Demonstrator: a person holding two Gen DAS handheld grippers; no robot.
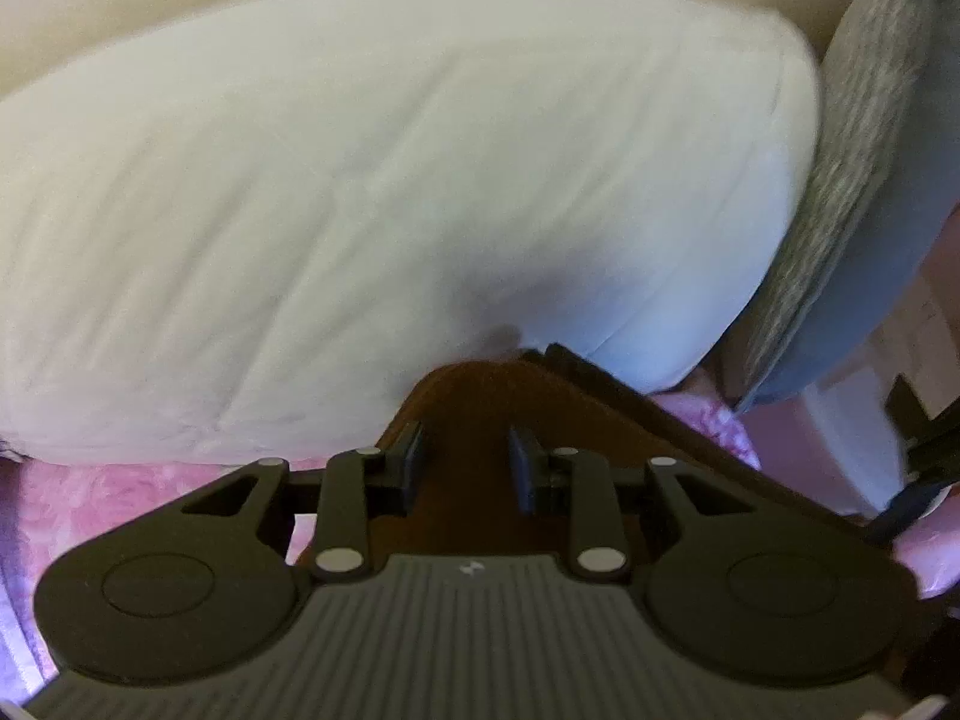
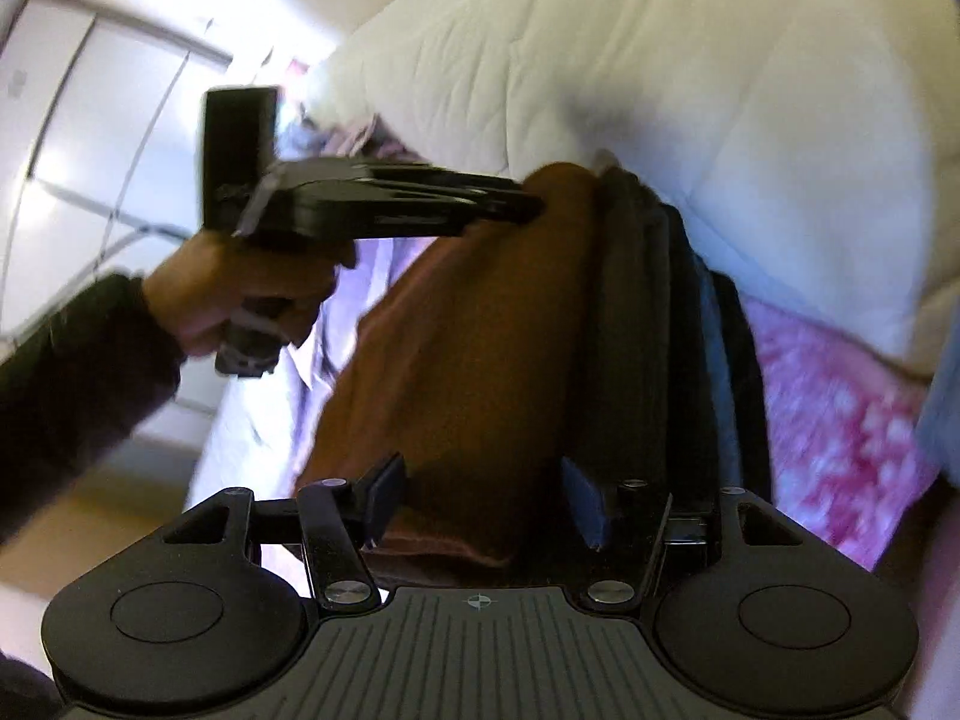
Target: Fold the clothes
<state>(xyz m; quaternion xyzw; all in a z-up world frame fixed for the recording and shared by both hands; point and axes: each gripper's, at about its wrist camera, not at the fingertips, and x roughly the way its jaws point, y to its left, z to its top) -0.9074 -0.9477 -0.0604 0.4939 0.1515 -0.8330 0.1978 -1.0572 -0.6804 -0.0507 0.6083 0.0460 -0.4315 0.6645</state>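
Left hand (image 2: 240,294): bare, dark sleeve behind, wrapped round the handle of the left gripper (image 1: 467,459).
Left gripper: jaws part open, brown garment (image 2: 480,324) between them; whether pinched, cannot tell.
Brown garment: folded, topmost on a stack of dark folded clothes (image 2: 666,330), lying on the bed beside the white duvet (image 1: 390,192).
Right gripper (image 2: 486,498): jaws wide apart, straddling the near edge of the brown garment, pads not pressed in.
Pink patterned sheet (image 2: 840,432): under the stack, running out to the right.
Grey cushion (image 1: 870,168): at the duvet's far right end.
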